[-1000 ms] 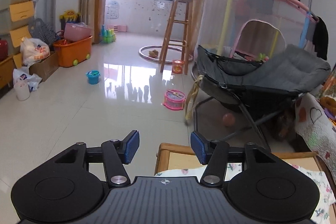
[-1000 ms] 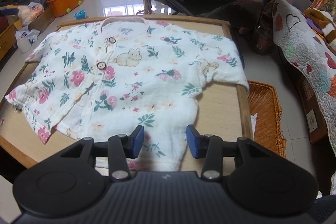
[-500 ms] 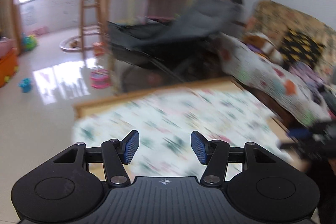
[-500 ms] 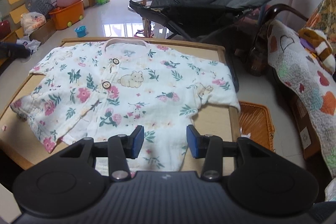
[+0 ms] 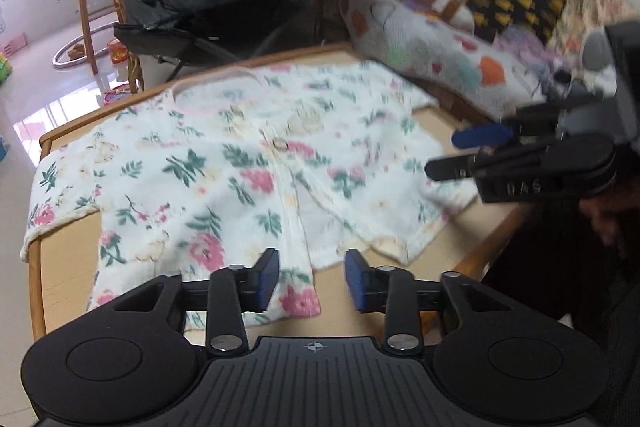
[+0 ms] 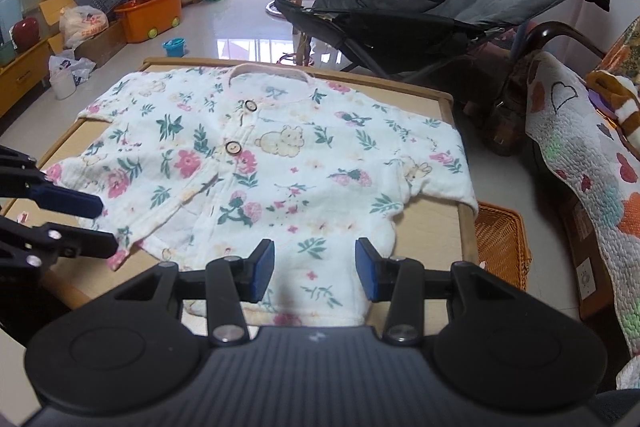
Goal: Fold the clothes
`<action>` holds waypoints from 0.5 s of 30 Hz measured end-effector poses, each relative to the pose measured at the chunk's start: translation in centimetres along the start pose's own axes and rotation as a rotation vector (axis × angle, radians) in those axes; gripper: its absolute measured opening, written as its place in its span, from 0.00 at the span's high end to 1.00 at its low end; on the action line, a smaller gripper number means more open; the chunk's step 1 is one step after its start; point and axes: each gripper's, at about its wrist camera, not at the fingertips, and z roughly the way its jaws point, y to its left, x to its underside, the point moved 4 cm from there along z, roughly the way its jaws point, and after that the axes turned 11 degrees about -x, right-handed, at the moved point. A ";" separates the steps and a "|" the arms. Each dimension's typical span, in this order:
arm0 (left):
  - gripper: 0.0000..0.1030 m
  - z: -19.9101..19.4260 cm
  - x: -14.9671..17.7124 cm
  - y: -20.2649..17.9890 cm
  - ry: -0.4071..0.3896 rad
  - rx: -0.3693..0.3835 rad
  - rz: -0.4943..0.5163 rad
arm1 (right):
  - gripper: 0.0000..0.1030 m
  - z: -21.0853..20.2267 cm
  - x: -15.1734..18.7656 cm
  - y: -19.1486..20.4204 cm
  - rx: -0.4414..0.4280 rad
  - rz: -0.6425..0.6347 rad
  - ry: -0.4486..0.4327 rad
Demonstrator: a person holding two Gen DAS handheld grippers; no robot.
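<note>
A floral shirt (image 6: 276, 163) lies spread flat on the tabletop (image 6: 432, 223), buttons up. The left gripper (image 5: 311, 279) hovers over its hem, fingers just narrowed but apart, gripping nothing. The right gripper (image 6: 315, 269) hovers likewise, fingers apart.

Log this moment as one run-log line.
stage: pre-fold | shirt: flat, buttoned, on table | left tongs: open, just closing, empty, over hem | right tongs: open, empty, over hem
</note>
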 end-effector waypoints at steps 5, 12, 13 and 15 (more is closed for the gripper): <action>0.72 0.9 0.6 -0.2 0.057 -0.046 0.033 | 0.57 0.0 0.2 0.5 -0.014 -0.014 0.002; 0.72 1.6 1.2 0.6 0.098 -0.046 0.003 | 0.57 -0.1 0.3 0.3 -0.012 -0.003 0.006; 0.72 1.7 0.9 0.6 0.101 -0.043 -0.002 | 0.57 -0.1 0.3 0.2 -0.012 -0.002 0.006; 0.72 1.9 0.5 0.5 0.100 -0.033 -0.013 | 0.57 -0.1 0.4 0.2 -0.012 0.000 0.008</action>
